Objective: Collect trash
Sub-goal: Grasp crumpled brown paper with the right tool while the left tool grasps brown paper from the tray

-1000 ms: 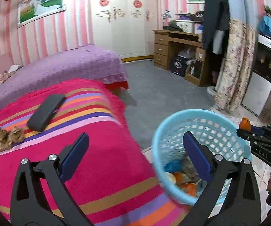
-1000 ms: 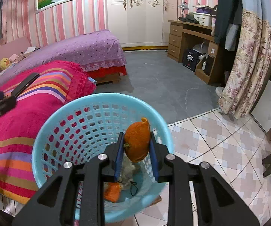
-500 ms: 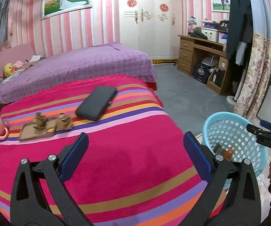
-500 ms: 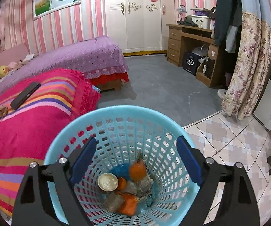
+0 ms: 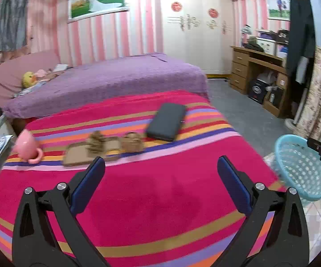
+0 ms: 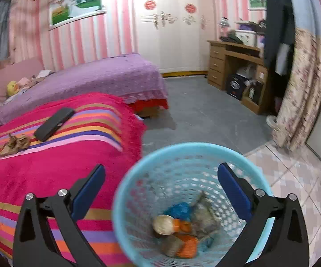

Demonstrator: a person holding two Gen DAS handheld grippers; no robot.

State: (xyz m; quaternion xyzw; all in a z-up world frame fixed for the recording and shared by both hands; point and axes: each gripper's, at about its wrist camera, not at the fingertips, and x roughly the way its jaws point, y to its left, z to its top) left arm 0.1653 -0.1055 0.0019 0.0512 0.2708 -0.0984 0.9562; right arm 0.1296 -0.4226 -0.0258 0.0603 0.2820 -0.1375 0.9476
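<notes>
The left gripper (image 5: 160,178) hangs over the striped blanket (image 5: 149,200) with its fingers wide apart and nothing between them. Far across the blanket, near its back edge, lie a brown tray (image 5: 86,155) with crumpled brown scraps (image 5: 97,141) on it. A dark flat case (image 5: 167,121) lies beside the tray toward the right edge. A pink cup (image 5: 27,146) lies at the left edge. The right gripper (image 6: 160,187) is over the blue basket (image 6: 138,178) on the floor, its fingers also wide apart and empty. Orange peels (image 6: 186,244) and other trash lie at the basket's bottom.
</notes>
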